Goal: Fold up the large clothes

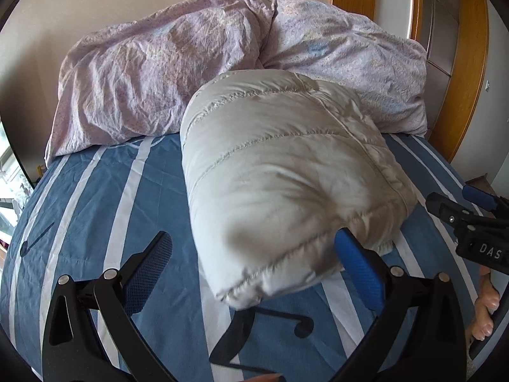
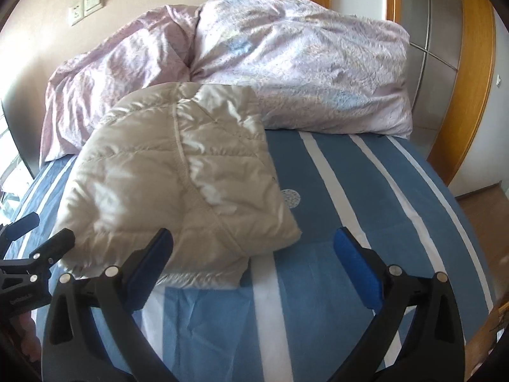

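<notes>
Left wrist view shows the folded puffer jacket (image 1: 280, 172) on the striped bed (image 1: 95, 210), long axis running away from me, nearest my spread, empty left gripper (image 1: 254, 267); my right gripper (image 2: 253, 261) also gapes empty.

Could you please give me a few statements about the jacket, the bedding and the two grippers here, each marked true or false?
1. The puffer jacket lies folded into a compact bundle on the striped sheet. True.
2. The left gripper is clamped on the jacket. False: its jaws are spread wide and hold nothing.
3. The crumpled pink duvet lies beyond the jacket, toward the wall. True.
4. The right gripper holds a sleeve. False: it is open and empty.
5. The sheet is plain white. False: blue with white stripes.
</notes>
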The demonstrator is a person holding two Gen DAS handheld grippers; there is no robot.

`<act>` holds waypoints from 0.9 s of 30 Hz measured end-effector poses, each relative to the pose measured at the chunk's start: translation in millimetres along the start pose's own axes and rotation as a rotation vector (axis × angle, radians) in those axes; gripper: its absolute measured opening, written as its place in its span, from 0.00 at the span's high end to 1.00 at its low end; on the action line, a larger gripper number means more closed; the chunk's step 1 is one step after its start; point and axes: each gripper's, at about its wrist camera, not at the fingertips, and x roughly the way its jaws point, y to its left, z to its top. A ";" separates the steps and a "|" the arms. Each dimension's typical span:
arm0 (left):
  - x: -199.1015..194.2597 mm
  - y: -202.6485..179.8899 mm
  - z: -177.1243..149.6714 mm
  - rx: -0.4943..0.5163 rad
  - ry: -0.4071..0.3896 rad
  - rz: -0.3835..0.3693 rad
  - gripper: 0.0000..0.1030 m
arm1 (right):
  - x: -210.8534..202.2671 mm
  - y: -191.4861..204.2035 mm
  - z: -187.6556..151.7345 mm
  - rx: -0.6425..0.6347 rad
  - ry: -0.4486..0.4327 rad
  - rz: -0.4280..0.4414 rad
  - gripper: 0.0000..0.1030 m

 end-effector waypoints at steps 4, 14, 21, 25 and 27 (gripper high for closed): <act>-17.5 8.7 -11.0 -0.033 0.002 -0.007 0.01 | -18.8 3.9 -10.0 0.021 -0.015 0.053 0.02; -59.5 15.4 -43.8 -0.077 -0.013 0.029 0.01 | -53.2 24.8 -47.2 -0.020 0.002 0.070 0.02; -75.2 10.2 -53.0 -0.069 0.024 0.006 0.01 | -68.0 26.4 -58.5 -0.020 0.017 0.082 0.02; -77.1 7.0 -56.1 -0.072 0.050 -0.001 0.01 | -75.1 23.8 -59.1 -0.018 0.020 0.060 0.02; -77.2 5.4 -56.6 -0.074 0.063 -0.003 0.01 | -76.3 21.6 -58.9 -0.020 0.027 0.047 0.02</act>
